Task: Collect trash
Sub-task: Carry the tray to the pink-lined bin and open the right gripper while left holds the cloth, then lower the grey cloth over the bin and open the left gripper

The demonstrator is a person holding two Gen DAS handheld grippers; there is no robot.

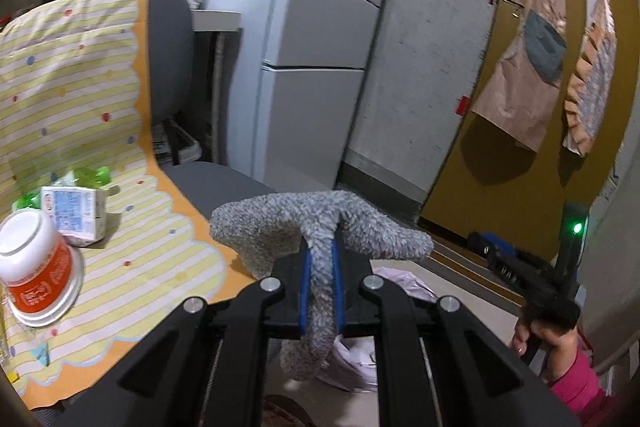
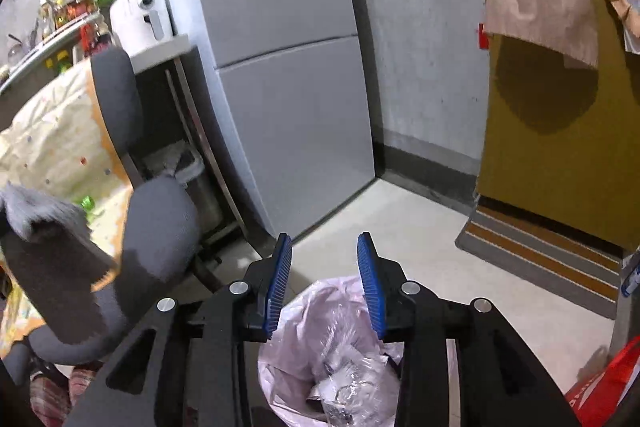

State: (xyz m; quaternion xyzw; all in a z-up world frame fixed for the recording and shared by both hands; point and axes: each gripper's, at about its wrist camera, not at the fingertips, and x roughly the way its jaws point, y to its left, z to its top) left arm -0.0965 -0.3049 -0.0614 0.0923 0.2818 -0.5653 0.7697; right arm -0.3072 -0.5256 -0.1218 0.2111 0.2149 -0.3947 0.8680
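Left wrist view: my left gripper [image 1: 320, 279] pinches a grey fuzzy sock [image 1: 320, 227] mid-length, lifted off the chair [image 1: 216, 187] toward the bin bag [image 2: 320, 331]; my right gripper [image 2: 324, 287] hangs above the bag, fingers apart. A cup [image 1: 36, 267] and carton [image 1: 74, 213] wait on the chair's striped cloth [image 1: 80, 87].

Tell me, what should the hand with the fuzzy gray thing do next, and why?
Probably carry it right, over the trash bag, then let go. The left gripper is shut on the fuzzy gray cloth, beside the chair, while the bag sits open on the floor under the right gripper, which is open and empty.
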